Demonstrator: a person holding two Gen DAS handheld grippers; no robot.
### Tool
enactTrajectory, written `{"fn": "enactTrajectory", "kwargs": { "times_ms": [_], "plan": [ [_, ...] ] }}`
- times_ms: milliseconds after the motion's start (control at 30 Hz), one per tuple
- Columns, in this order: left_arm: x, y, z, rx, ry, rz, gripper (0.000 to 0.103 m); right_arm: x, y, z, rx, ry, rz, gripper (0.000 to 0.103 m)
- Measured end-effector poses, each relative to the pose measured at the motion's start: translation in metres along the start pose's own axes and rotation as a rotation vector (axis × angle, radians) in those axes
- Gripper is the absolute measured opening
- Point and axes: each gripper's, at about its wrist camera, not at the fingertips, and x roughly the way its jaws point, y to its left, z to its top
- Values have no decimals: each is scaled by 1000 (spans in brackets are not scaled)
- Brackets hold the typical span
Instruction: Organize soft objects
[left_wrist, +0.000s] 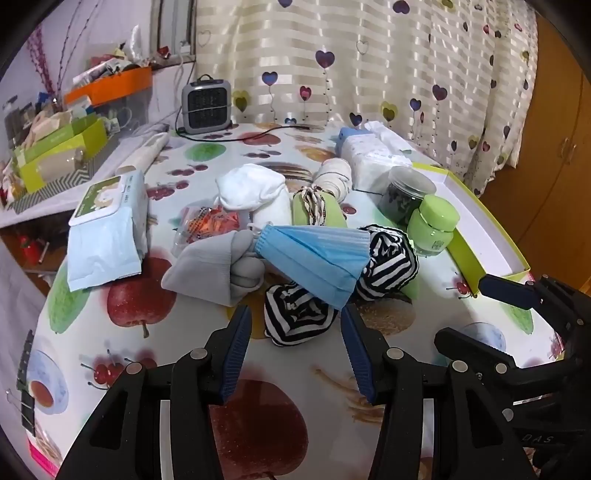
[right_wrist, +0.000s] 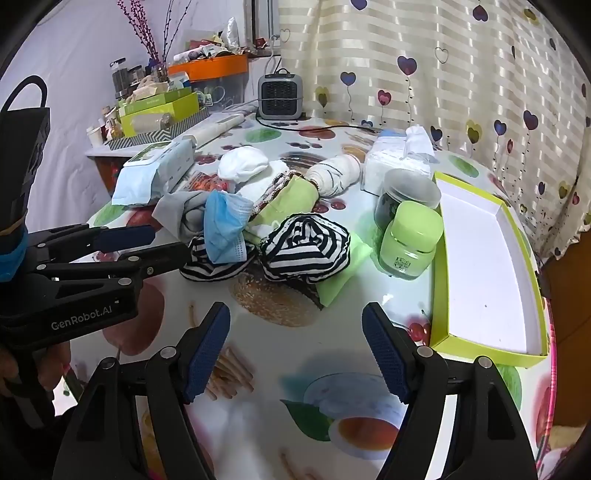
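Soft clutter sits mid-worktop (right_wrist: 258, 424): a blue face mask (left_wrist: 314, 258) drapes across two striped sock bundles (left_wrist: 295, 317), with a grey sock roll (left_wrist: 214, 269) just beside them and an empty green-rimmed box (right_wrist: 480, 266) off to the right. The left hand-held gripper (left_wrist: 295, 317) hovers with jaws apart on either side of the nearer striped bundle, not pressing it; the right hand-held gripper (right_wrist: 295, 317) stands wide over bare cloth, holding nothing. The bundles look light and squashy (likely best pinched across the middle); the mask is flimsy and may snag.
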Motion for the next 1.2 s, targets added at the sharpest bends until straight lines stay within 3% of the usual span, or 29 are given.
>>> {"fn": "enactTrajectory", "kwargs": {
  "times_ms": [1200],
  "plan": [
    [-3, -5, -2, 0, -20, -22, 49, -3, -3, 1, 2, -5, 2, 75]
  ]
}}
